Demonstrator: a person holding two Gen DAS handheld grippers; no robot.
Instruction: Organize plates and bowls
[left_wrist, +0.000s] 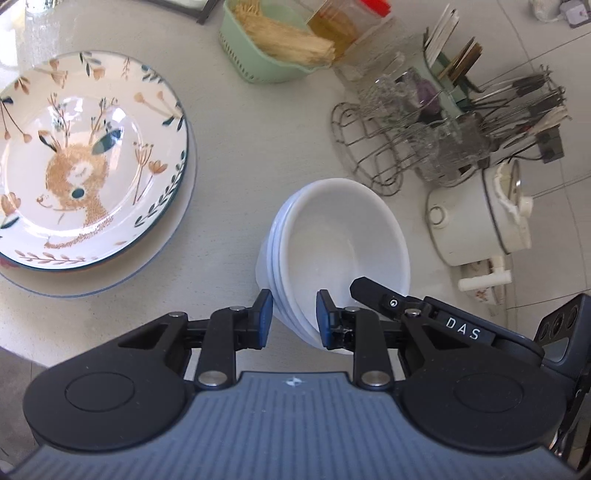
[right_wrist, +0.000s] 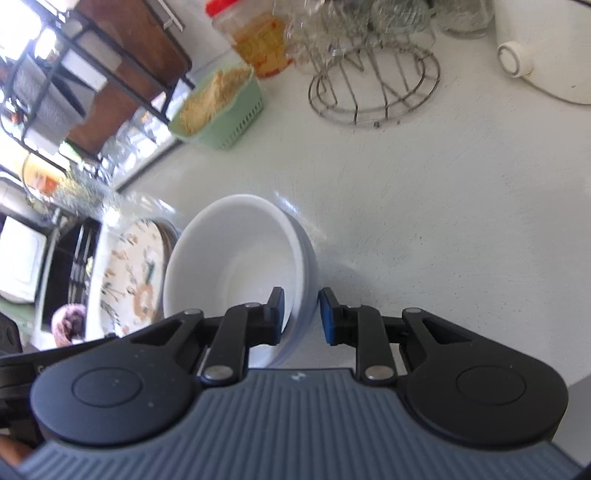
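A stack of white bowls (left_wrist: 340, 236) stands on the pale counter; it also shows in the right wrist view (right_wrist: 240, 258). My left gripper (left_wrist: 293, 319) straddles the stack's near rim, one pad outside and one inside, with a gap showing. My right gripper (right_wrist: 302, 315) straddles the opposite rim the same way; its finger shows in the left wrist view (left_wrist: 380, 293). A stack of deer-pattern plates (left_wrist: 85, 162) lies to the left, and shows edge-on in the right wrist view (right_wrist: 129, 273).
A green basket (left_wrist: 269, 48) of noodles, a jar (right_wrist: 258, 40), a wire rack with glasses (left_wrist: 410, 122), a utensil holder (left_wrist: 454, 66) and a white pot (left_wrist: 480, 218) line the back and right of the counter. The counter's near edge (left_wrist: 22, 354) is at lower left.
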